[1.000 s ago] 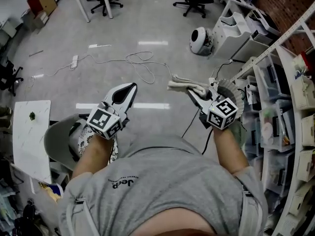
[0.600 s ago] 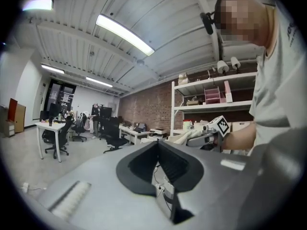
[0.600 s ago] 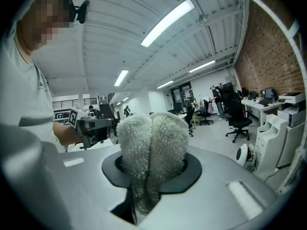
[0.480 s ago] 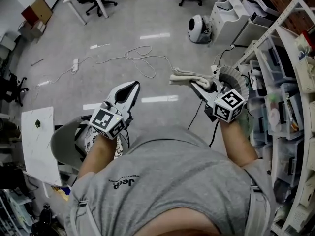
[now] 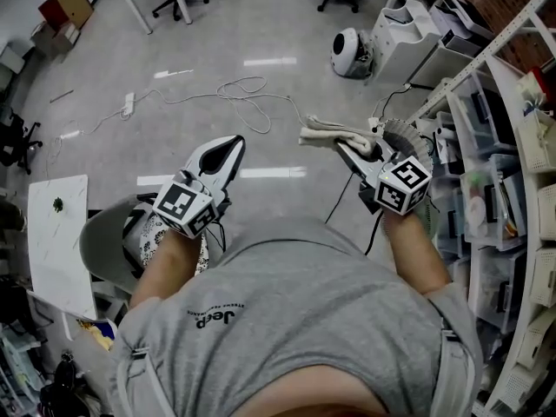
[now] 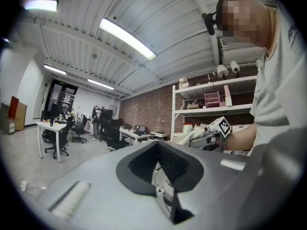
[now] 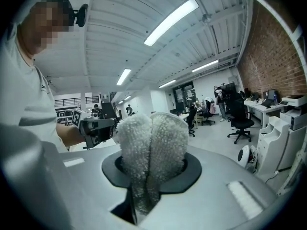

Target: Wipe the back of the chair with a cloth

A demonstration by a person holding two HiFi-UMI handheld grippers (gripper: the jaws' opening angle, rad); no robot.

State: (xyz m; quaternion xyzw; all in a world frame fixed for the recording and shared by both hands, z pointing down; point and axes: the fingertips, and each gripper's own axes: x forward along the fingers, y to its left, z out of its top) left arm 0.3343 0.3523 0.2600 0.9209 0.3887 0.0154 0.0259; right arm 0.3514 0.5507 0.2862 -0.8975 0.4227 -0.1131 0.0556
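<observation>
A grey chair with a patterned cushion stands low at the left of the head view, partly hidden by my left arm. My left gripper hovers above the floor to the chair's right, shut with nothing in it; the left gripper view shows its closed jaws. My right gripper is held out at the right, shut on a cream fluffy cloth. In the right gripper view the cloth bulges out between the jaws. Both grippers are away from the chair.
A white board lies beside the chair. Loose cables and a power strip trail over the floor. A round white device and white machines stand at the back right. Shelving with plastic bins lines the right side.
The view has shifted slightly. Both grippers hold almost the same poses, and the cloth stays in the right gripper.
</observation>
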